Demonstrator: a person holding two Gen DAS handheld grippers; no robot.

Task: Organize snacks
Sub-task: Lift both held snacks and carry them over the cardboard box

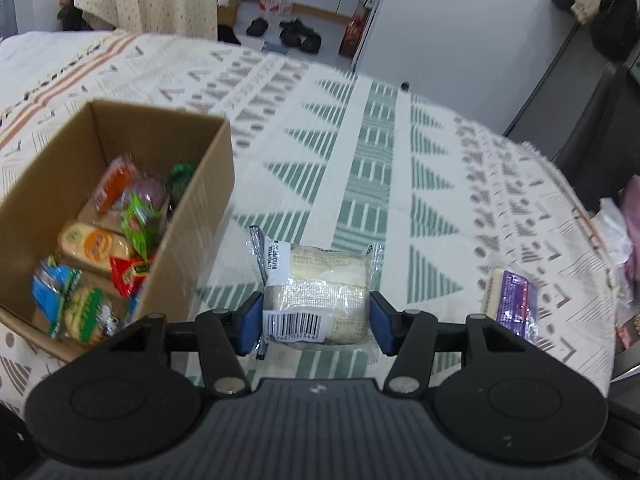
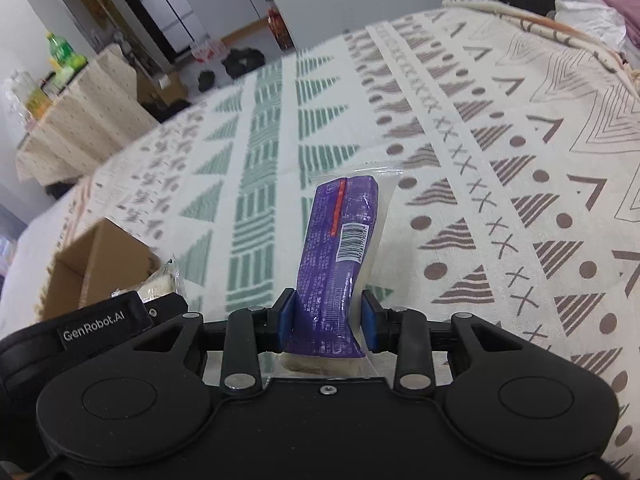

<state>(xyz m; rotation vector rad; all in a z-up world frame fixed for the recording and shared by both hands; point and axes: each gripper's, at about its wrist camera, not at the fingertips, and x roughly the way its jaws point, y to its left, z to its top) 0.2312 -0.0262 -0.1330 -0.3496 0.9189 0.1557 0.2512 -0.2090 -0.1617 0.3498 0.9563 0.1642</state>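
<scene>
we held one snack in each hand at this moment. the left gripper (image 1: 315, 322) had its blue fingers (image 1: 249, 322) pressed on the two sides of a clear-wrapped pale cake packet (image 1: 316, 292), barcode end toward us, and the packet seemed to be just off the patterned bedspread (image 1: 360, 140). the right gripper (image 2: 329, 320) was clenched on the lower part of a purple snack packet (image 2: 340, 248), which stood up tilted between its fingers (image 2: 286, 318) and above the cloth. the cardboard box (image 1: 200, 216) stood on the bed just beside the left gripper, on its left side, and it already had many coloured snacks inside. in the right wrist view the box (image 2: 100, 264) was far to the left. we judged that the step in hand was the lifting of both packets, to bring them to the box. the next move would call for carrying the pale packet over the near wall of the box and letting it go there, then bringing the purple one across without the two grippers hitting.
</scene>
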